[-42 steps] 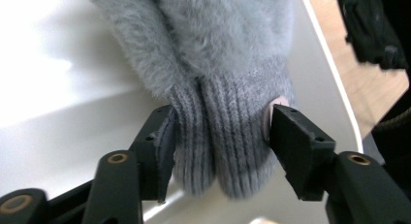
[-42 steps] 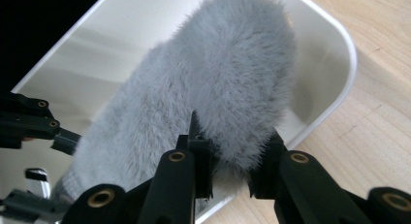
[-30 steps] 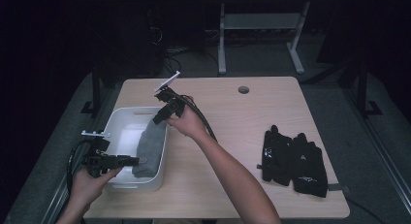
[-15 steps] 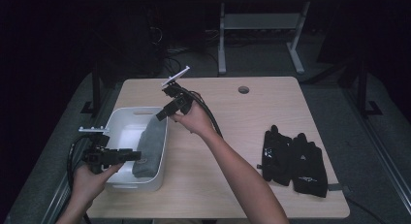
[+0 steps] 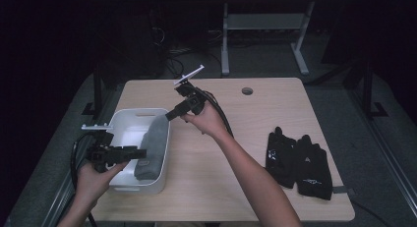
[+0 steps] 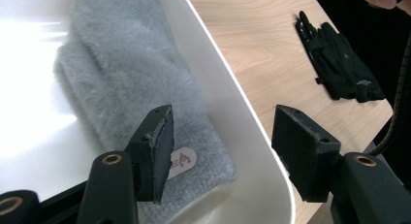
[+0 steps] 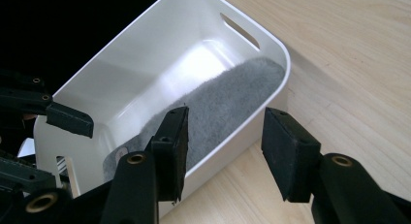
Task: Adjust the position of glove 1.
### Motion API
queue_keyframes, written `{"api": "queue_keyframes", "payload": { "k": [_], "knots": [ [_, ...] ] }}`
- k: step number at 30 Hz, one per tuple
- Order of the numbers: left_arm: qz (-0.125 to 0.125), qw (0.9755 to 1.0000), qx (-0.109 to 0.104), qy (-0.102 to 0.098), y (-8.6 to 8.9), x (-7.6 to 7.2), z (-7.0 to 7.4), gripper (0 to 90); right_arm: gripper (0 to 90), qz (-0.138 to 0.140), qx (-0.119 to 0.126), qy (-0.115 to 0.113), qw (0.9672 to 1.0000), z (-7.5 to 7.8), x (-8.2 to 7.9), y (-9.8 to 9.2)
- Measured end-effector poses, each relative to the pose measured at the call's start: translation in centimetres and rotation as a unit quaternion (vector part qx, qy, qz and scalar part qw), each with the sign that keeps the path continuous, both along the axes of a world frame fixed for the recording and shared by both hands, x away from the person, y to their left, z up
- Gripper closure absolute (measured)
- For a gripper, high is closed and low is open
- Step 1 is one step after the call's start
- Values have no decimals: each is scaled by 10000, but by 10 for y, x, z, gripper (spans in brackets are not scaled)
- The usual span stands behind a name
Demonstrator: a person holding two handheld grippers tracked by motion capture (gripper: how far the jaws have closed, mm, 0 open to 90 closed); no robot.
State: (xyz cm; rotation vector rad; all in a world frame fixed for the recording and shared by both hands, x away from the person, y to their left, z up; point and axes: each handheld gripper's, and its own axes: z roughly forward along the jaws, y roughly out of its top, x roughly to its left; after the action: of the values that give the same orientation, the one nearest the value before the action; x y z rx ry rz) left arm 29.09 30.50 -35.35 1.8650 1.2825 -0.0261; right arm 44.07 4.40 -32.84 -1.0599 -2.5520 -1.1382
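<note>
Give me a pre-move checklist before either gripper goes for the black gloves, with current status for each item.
1. Right gripper open and holding nothing: ok.
2. Left gripper open and holding nothing: ok.
3. Fluffy grey mitten lying inside the white plastic bin, against its right wall: ok.
4. Pair of black gloves flat on the wooden table, nothing on top: ok.
5. Bare table between bin and gloves: ok.
6. Right gripper's cable free of snags: cannot tell.

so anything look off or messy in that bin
Only slightly: the grey fuzzy mitten leans against the white bin's right wall, its tip level with the rim, instead of lying flat. Nothing spilled or damaged.
</note>
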Motion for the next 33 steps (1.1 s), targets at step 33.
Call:
{"api": "queue_keyframes", "payload": {
  "k": [33],
  "knots": [
    [-698,9970,-89,-316,-77,10,21,365,482,-503,391,76,9979,-5,-12,-107]
  ]
}}
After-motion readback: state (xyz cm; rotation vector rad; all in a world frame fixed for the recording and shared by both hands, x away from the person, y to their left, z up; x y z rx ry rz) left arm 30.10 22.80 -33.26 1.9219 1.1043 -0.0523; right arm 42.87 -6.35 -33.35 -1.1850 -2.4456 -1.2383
